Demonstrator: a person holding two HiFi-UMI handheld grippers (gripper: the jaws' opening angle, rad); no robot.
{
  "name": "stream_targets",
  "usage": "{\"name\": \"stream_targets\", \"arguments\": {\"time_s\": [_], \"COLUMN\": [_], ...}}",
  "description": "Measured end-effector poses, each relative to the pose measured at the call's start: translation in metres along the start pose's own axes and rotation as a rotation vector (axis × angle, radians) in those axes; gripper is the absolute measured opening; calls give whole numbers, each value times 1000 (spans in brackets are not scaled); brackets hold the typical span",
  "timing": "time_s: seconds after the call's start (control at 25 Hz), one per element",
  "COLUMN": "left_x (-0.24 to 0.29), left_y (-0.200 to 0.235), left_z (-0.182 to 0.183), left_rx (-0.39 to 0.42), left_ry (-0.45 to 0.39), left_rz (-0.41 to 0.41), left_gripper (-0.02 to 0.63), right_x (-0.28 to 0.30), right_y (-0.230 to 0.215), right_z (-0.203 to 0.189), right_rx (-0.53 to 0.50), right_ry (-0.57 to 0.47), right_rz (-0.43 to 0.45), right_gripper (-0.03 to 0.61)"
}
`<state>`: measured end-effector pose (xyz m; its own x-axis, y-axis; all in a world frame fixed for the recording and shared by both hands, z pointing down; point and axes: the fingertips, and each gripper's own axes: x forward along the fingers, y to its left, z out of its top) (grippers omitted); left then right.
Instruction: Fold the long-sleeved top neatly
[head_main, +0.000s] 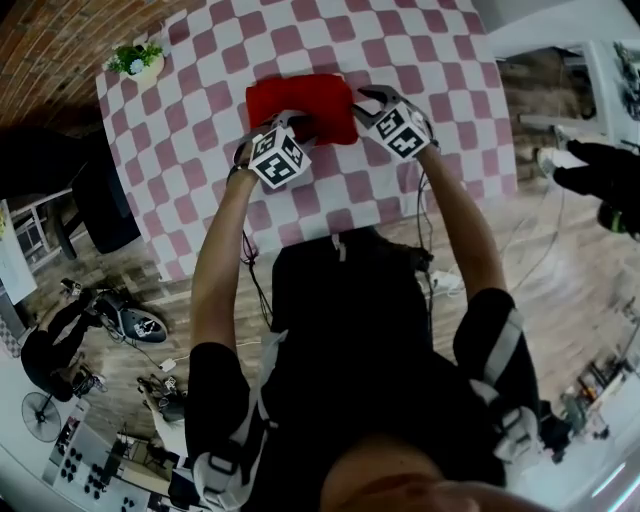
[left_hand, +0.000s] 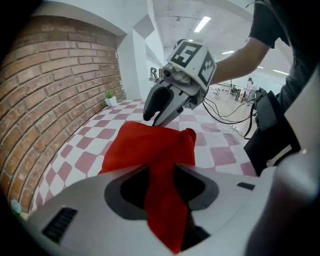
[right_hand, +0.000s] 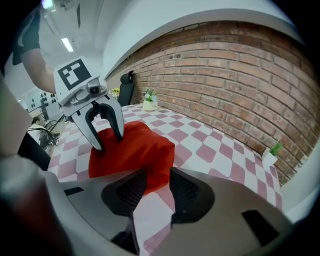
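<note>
The left arm (head_main: 215, 265) and the right arm (head_main: 462, 235), both bare below short sleeves, reach forward side by side over the near edge of the bench (head_main: 200, 130). Each wrist is bent so its gripper points steeply down, marker cube facing up. The left gripper (head_main: 296, 124) and the right gripper (head_main: 368, 98) lean toward each other, tips close together but apart. The left gripper's fingers stand apart, with a strip of the red top (head_main: 300, 98) running loosely between them and dark gaps on both sides. The right gripper's fingers also stand apart, and only the top's near corner reaches between them.
</note>
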<state>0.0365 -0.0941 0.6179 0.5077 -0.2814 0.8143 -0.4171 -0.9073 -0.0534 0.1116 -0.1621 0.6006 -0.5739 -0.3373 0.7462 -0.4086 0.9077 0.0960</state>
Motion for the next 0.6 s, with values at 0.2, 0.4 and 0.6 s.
{"name": "stream_targets", "arguments": {"time_s": [0.2,0.4,0.6], "left_x": [10,17,26], "left_y": [4,4,4], "left_z": [-1,-6,-6], "left_rx": [-20,-28,-36], "left_ry": [-5,-3,-7], "left_rz": [-19,-32,-54], "left_gripper": [155,155,155], "right_x": [39,66,70], "right_y": [-2,-13,-42], "right_z": [3,6,3], "right_rx": [-39,-47,24], "right_ry": [39,43,48], "right_rz": [26,14,-20], "right_gripper": [123,121,70]}}
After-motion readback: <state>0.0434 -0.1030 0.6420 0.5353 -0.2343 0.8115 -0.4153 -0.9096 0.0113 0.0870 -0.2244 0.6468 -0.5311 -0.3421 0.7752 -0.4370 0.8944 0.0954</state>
